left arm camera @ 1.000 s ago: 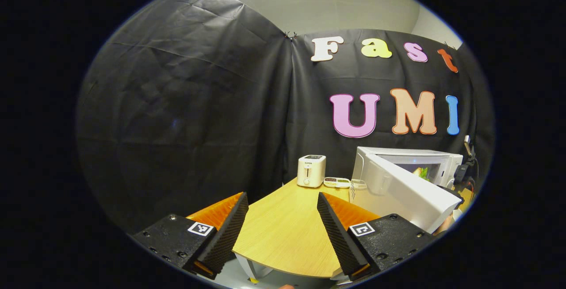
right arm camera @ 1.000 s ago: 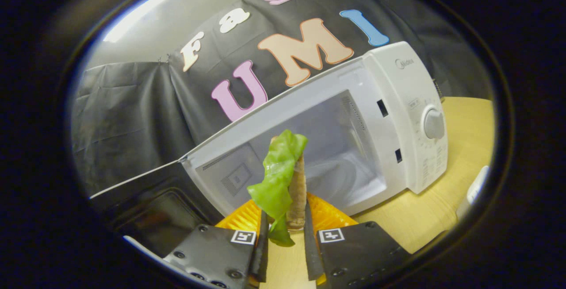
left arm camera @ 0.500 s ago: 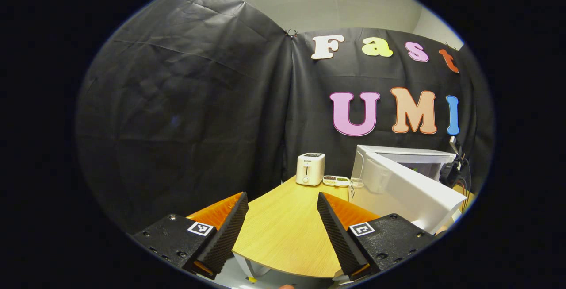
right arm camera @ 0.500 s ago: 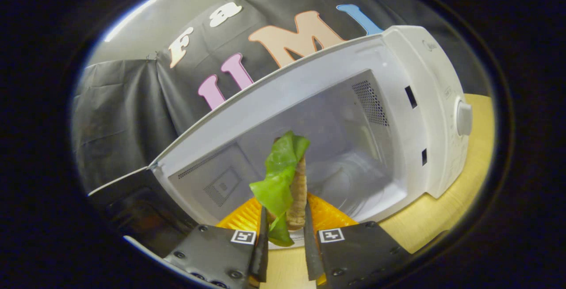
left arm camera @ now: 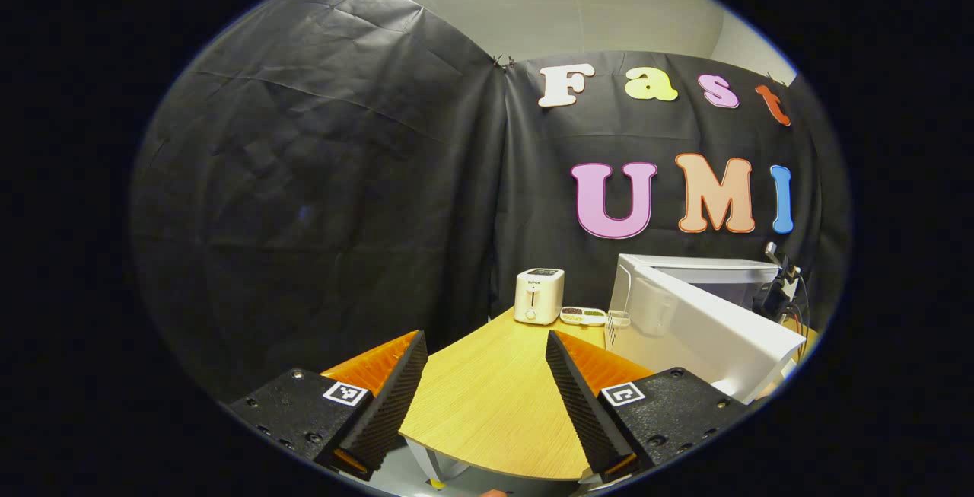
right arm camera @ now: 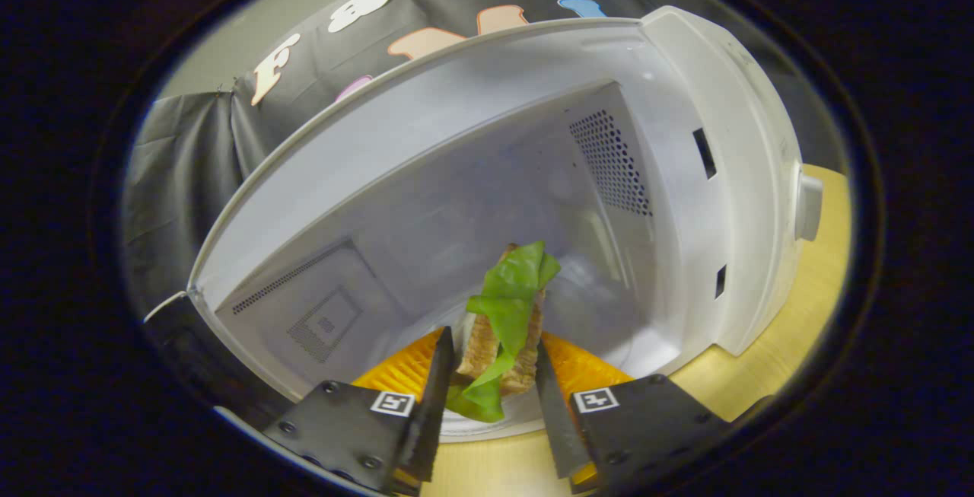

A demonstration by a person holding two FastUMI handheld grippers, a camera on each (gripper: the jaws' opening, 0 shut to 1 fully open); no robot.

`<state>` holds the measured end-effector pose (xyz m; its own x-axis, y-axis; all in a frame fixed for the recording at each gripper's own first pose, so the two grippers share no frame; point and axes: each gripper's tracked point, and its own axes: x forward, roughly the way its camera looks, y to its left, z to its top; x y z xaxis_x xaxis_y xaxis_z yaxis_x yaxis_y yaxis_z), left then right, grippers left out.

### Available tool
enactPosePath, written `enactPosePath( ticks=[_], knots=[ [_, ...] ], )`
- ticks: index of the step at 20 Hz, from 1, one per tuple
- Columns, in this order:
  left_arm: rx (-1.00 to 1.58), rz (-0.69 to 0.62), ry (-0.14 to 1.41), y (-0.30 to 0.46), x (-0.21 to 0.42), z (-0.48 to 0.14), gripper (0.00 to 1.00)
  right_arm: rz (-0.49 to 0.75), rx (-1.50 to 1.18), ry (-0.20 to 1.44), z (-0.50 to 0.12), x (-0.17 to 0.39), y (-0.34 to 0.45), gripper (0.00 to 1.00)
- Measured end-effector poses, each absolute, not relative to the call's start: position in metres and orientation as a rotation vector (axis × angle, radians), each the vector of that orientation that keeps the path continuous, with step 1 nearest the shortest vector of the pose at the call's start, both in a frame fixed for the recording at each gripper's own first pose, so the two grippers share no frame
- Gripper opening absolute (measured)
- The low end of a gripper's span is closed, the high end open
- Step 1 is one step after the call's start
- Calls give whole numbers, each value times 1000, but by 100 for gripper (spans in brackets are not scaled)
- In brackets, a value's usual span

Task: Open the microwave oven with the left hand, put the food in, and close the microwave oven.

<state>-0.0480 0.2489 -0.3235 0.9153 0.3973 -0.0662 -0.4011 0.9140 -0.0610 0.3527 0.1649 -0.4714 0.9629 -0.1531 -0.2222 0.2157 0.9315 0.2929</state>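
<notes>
The right tool point(right arm camera: 491, 398) is clamped on the food point(right arm camera: 504, 329), apparently just inside the open microwave point(right arm camera: 685, 177) for setting down; the left tool point(left arm camera: 483, 398), fingers apart, waits over the worktop point(left arm camera: 487, 398).

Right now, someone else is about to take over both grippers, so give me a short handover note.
Left gripper: open, holding nothing, hovering over the near edge of the light wooden table, away from the white microwave oven.
Right gripper: its fingers look wider apart than half a second ago, so I cannot tell whether they grip the toasted sandwich with green lettuce, which is at the mouth of the oven cavity.
Done: white oven door open.
Left: set the sandwich down inside, withdraw the right gripper, close the door.
</notes>
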Motion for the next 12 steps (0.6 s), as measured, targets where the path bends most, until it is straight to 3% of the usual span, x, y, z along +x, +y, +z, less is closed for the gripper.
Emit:
enactPosePath(
  ticks=[1,2,5,7,8,9,10,11,12],
  knots=[
    [-74,409,52,248,-49,-323,96,-226,262,206,-475,351,154,65],
    [-75,408,51,248,-48,-323,96,-235,204,215,-478,350,146,66],
    [-77,408,53,248,-47,-324,95,-222,133,182,-469,343,139,100],
    [-76,411,59,248,-46,-326,93,-209,84,159,-461,336,136,91],
    [-74,414,60,248,-46,-327,96,-200,62,153,-459,332,137,99],
    [-72,419,58,250,-48,-325,93,-184,39,146,-458,328,138,99],
    [-70,422,56,250,-47,-325,93,-171,19,139,-456,323,138,91],
    [-68,424,56,251,-48,-324,96,-152,12,138,-454,316,139,92],
    [-66,426,56,252,-49,-325,96,-137,15,140,-450,309,141,99]
  ],
)
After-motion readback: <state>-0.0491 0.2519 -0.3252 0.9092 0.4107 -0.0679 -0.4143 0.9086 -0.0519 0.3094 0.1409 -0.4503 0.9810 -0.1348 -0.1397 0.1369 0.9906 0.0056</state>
